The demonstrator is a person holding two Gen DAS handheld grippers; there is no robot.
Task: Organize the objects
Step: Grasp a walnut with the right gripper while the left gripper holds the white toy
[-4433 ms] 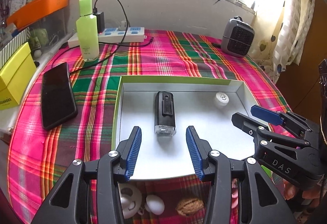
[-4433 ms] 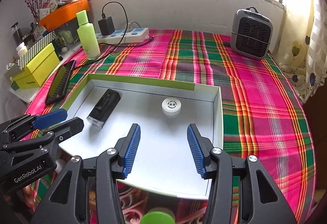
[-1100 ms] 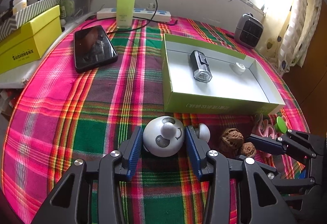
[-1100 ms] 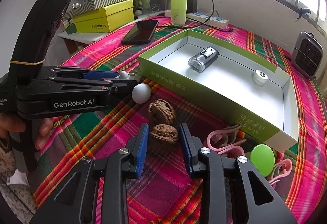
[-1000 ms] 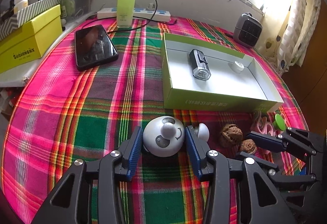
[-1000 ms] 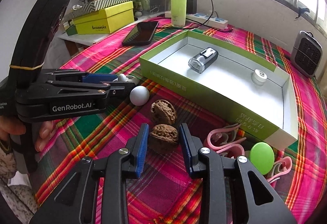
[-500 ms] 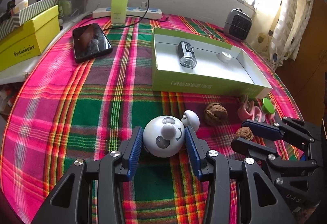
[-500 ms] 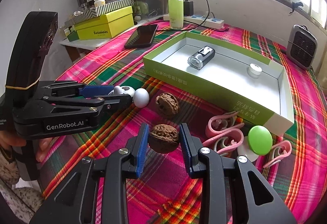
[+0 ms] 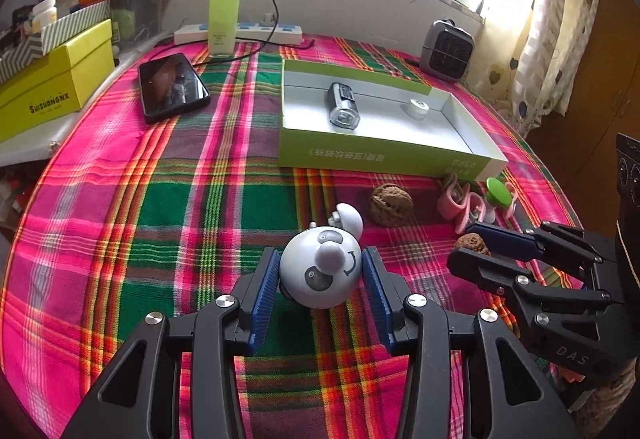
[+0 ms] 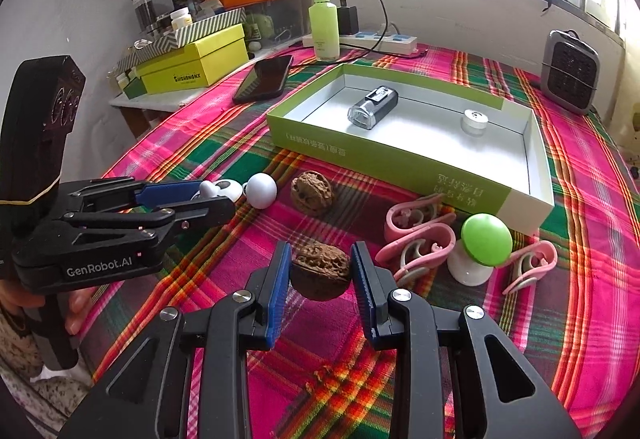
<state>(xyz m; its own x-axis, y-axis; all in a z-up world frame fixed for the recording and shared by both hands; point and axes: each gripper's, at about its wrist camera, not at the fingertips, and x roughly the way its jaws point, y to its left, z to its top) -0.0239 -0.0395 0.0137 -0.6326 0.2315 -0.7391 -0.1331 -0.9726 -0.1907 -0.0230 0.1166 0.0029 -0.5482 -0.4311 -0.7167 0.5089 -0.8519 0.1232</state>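
Down at the bottom middle of my left wrist view, the left gripper (image 9: pixel 322 285) is clamped on a round white panda-face toy (image 9: pixel 320 273), both blue pads pressing its sides, so I only get the face; whatever's underneath or behind it is blocked. A white ball-shaped bit (image 9: pixel 349 217) pokes out just past the toy, and I honestly can't tell if it's attached or separate. Over in the right wrist view, the right gripper (image 10: pixel 320 273) is squeezed on a walnut (image 10: pixel 320 271) at bottom centre, lifted clear of the plaid tablecloth (image 10: pixel 580 279) as far as I can judge. From the left camera that same walnut is mostly hidden behind the other gripper's fingers at the right edge, just a brown sliver showing. A second walnut (image 10: pixel 312 193) sits loose on the cloth near the front wall of the green box (image 10: pixel 380 155). Inside the box are a small black-and-clear gadget (image 10: pixel 372 113) and a little white round cap (image 10: pixel 474 121); the print on the box front is too distorted to read. Right of centre there's a heap of pink clips (image 10: pixel 416 235) and a green-topped knob thing (image 10: pixel 482 245), partly overlapping so I can't count the clips for sure. A phone (image 9: pixel 172 87) lies upper left, screen just glare.
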